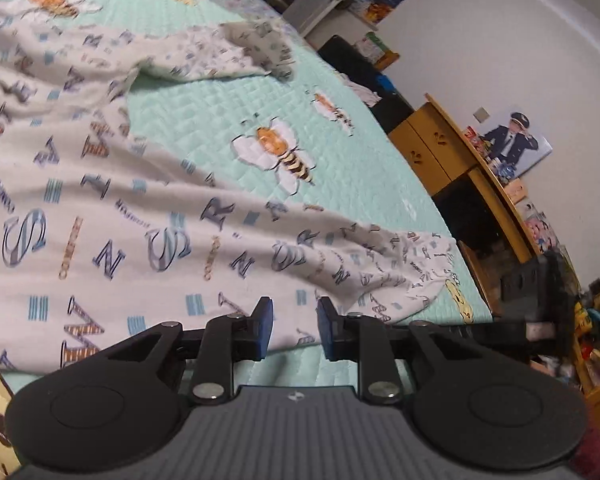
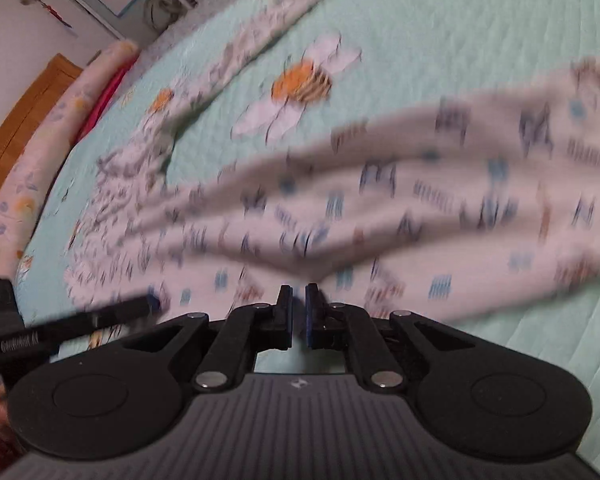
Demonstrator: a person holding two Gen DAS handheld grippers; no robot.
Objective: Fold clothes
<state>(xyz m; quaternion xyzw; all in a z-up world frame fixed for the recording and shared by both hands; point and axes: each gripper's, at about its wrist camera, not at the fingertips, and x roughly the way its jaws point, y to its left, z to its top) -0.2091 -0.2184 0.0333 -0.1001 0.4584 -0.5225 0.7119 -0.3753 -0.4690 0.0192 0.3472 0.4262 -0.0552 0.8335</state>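
A white garment (image 1: 112,216) printed with blue and orange letters lies spread on a mint green quilt (image 1: 340,168). One sleeve (image 1: 228,52) reaches toward the far side, and another sleeve end (image 1: 412,276) lies near the bed's edge. My left gripper (image 1: 295,320) hovers open over the garment's near hem, with nothing between its fingers. In the right wrist view the garment (image 2: 440,200) is blurred and puckers into a fold at my right gripper (image 2: 299,300), which is shut on the cloth. The left gripper's finger (image 2: 140,306) pokes in from the left there.
The quilt carries stitched bees (image 1: 280,152). A wooden cabinet (image 1: 440,148) with cluttered shelves stands beyond the bed's right edge. A rolled pink blanket (image 2: 60,120) and a wooden headboard (image 2: 24,108) line the bed's far left side.
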